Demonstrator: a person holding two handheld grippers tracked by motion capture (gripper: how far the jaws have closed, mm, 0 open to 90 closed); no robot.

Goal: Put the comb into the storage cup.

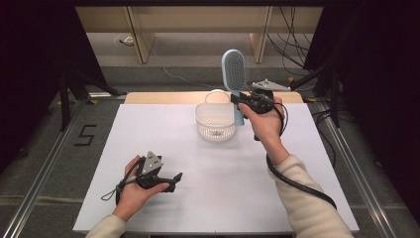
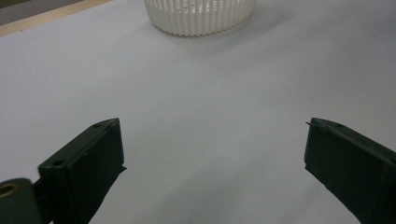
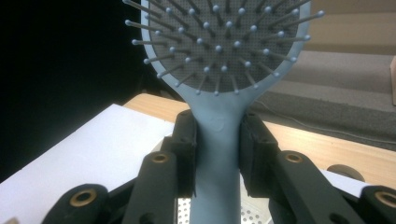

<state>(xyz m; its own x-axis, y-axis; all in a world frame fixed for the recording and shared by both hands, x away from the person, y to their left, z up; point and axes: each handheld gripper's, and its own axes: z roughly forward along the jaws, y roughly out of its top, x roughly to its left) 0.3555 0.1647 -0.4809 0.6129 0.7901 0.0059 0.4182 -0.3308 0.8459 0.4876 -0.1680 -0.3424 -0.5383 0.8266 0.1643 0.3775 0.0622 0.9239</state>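
Now – right gripper [image 3: 217,154] clamps blue hairbrush [image 3: 219,70] handle between jaws, head upright above – left gripper [image 2: 212,154] open, empty.

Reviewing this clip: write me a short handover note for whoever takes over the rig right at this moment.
Right gripper: shut on the handle of the blue hairbrush, held upright in the air, bristle head up, just right of the white basket.
Left gripper: open, nothing between its jaws, low over the white table at the near left, pointing toward the basket.
Things: basket stands at the far middle of the table; what lies inside it cannot be told.
Done: brush is gripped and lifted.
Left: probably lowering the brush into the basket and letting go, though it may equally be coming out; check before moving.
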